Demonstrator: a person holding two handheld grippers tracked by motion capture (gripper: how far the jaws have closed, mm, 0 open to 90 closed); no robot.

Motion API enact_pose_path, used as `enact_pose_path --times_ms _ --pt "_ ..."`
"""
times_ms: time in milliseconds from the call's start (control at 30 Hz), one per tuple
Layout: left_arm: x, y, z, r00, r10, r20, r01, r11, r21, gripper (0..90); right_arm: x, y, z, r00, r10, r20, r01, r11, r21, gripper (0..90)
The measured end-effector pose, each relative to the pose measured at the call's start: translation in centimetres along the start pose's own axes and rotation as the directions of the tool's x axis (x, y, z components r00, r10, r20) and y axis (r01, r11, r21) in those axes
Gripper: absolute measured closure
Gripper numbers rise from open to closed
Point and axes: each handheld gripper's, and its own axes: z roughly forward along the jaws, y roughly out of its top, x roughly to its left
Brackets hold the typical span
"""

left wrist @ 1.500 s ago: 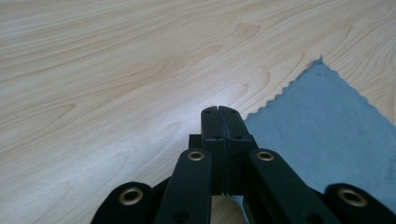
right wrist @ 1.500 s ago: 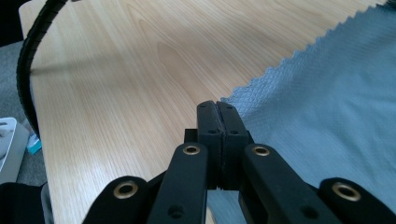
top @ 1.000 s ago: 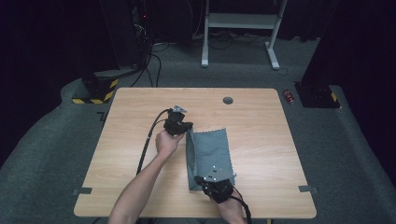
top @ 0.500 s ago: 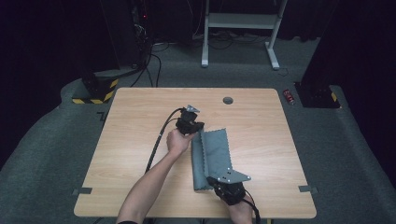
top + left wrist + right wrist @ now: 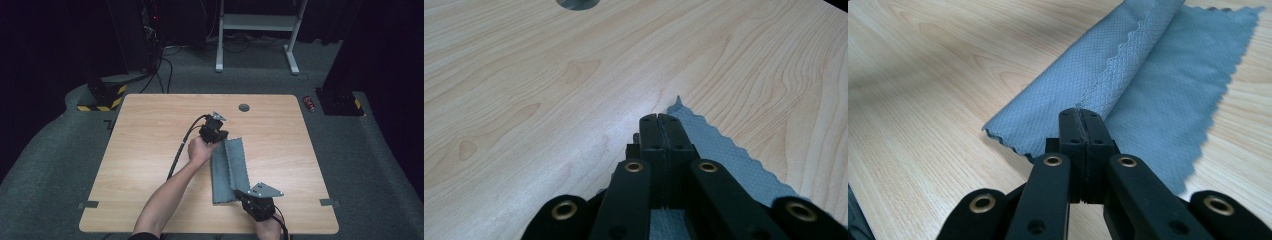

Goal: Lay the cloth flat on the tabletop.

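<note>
L gripper point(image 5: 221, 136) clenched on cloth point(image 5: 227, 170) far corner, 12 o'clock end | R gripper point(image 5: 243, 192) clenched on near edge, 6 o'clock | cloth mid-table point(image 5: 150, 130), now folded narrower vs 1 s ago | both hands shifted toward 3 o'clock

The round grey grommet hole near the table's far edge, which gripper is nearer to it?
Left. The left gripper sits at the grey cloth's far end, just short of the grommet hole; the right gripper is at the cloth's near end.
</note>
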Motion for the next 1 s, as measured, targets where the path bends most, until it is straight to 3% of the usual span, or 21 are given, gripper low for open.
enact_pose_path --times_ms 300,1000 --pt "-1.4 0.8 1.4 0.9998 0.02 0.006 -0.02 0.9998 0.006 90.0 -1.1 -1.0 -1.0 0.9988 0.032 0.037 -0.032 0.999 0.003 89.7" --pt "-2.7 0.5 3.9 0.9994 0.035 -0.002 -0.034 0.9983 0.047 89.8 -2.8 -2.6 -1.5 0.9928 0.077 0.092 -0.08 0.996 0.039 89.4"
